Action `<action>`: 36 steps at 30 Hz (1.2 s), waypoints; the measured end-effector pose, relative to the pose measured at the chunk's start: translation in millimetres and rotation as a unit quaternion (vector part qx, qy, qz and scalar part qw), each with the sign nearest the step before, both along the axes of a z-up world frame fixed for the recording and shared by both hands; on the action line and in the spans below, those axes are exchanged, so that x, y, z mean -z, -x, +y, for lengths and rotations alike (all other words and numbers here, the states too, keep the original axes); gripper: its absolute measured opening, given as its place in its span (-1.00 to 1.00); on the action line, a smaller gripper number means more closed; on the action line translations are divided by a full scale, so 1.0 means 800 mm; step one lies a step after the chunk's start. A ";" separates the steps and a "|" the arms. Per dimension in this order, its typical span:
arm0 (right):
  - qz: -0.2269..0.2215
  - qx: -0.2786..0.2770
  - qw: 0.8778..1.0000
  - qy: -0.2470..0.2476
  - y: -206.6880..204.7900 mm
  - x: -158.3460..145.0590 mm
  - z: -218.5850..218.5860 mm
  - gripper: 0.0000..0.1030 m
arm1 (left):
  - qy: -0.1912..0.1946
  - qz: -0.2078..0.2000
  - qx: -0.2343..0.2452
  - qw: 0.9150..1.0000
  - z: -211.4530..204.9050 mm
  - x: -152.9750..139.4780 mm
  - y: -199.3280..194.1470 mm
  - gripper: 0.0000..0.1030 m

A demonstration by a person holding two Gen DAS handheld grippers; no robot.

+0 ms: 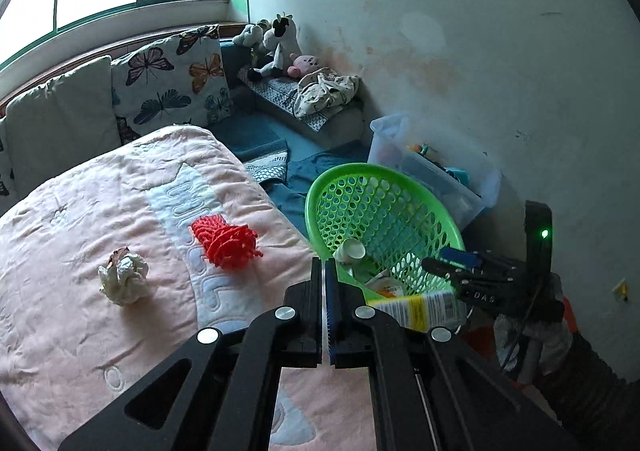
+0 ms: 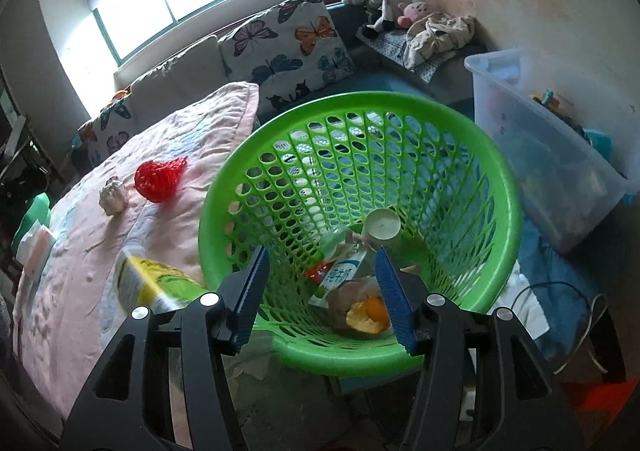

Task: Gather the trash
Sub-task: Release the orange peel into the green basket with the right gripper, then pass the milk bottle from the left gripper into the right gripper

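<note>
Bed (image 1: 80, 211) with pink quilt fills the left of both views; butterfly cushion (image 1: 172, 79) against the window wall behind it. Green mesh basket (image 2: 500, 179) stands just beside the bed's edge, clear storage bin (image 2: 560, 179) beyond it by the wall.

Inside the basket: paper cup (image 2: 382, 227) on its side, milk carton (image 2: 340, 277), a bag with orange peel (image 2: 366, 315).

Yellow-labelled bottle (image 2: 152, 283) blurred, at the basket's near-left rim, over the quilt edge; whether it touches anything, cannot tell.

On the quilt, well apart from the basket: red net bundle (image 1: 226, 241), and near it a crumpled paper ball (image 1: 124, 277).

Right gripper (image 2: 324, 291) hovers above the basket mouth, fingers spread wide, nothing between them. Left gripper (image 1: 327, 291) over the quilt edge, fingers pressed together, empty.
</note>
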State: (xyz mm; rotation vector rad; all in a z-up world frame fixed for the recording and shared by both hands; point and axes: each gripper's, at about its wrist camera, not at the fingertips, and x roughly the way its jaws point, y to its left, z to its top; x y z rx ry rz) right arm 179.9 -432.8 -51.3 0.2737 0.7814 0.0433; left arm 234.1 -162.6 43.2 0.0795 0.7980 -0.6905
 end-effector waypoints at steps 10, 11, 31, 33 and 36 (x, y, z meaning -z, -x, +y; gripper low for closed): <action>-0.006 0.000 1.000 0.008 0.011 -0.011 -0.001 0.10 | -0.012 0.011 0.010 1.000 0.001 0.026 0.015 -0.52; -0.008 -0.003 1.000 0.008 0.013 -0.014 0.000 0.12 | -0.011 0.010 0.010 1.000 0.001 0.027 0.017 -0.42; -0.052 -0.135 0.989 0.026 0.055 -0.035 0.053 0.52 | 0.000 -0.003 -0.035 0.999 0.039 0.030 0.021 0.62; -0.053 -0.150 0.987 0.037 0.055 -0.030 0.061 0.53 | -0.001 -0.001 -0.042 0.999 0.044 0.031 0.018 0.62; -0.049 -0.171 0.983 0.052 0.048 -0.018 0.073 0.53 | 0.002 0.005 -0.055 0.998 0.053 0.035 0.014 0.62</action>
